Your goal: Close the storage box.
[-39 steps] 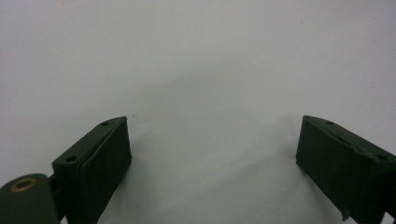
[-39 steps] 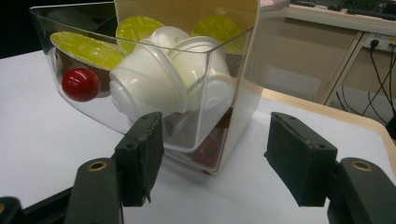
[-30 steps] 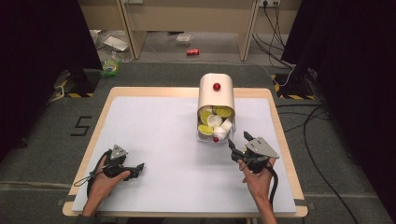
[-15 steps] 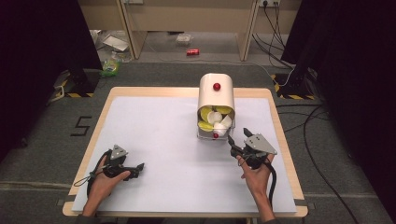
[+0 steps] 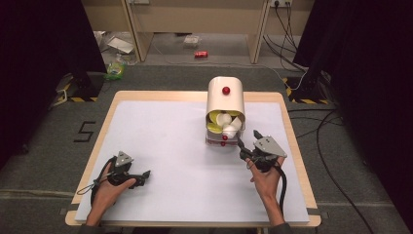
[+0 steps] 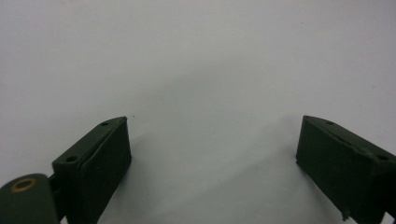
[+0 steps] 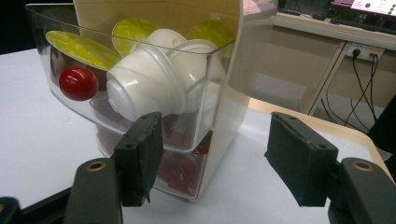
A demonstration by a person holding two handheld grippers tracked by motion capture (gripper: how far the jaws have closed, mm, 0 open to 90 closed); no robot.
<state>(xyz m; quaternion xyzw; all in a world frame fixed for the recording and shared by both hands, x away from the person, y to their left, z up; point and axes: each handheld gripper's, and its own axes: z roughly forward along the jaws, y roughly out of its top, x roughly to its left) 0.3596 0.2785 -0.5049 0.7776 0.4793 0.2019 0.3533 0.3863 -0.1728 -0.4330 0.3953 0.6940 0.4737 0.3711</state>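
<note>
Cream-coloured capsule dispenser (image 5: pixel 225 100) is set at the table's far middle, its clear drawer (image 7: pixel 140 93) pulled out toward the person. Right gripper (image 5: pixel 248 141) is held just beside the drawer's front right corner, jaws spread, nothing grasped. Left gripper (image 5: pixel 142 174) is rested near the front-left of the white table (image 5: pixel 160 131), well apart from the dispenser, jaws released. Bare tabletop is seen between them. White and yellow-lidded capsules (image 7: pixel 144 79) are piled in the drawer; a red knob (image 7: pixel 78 83) is fixed on its front.
</note>
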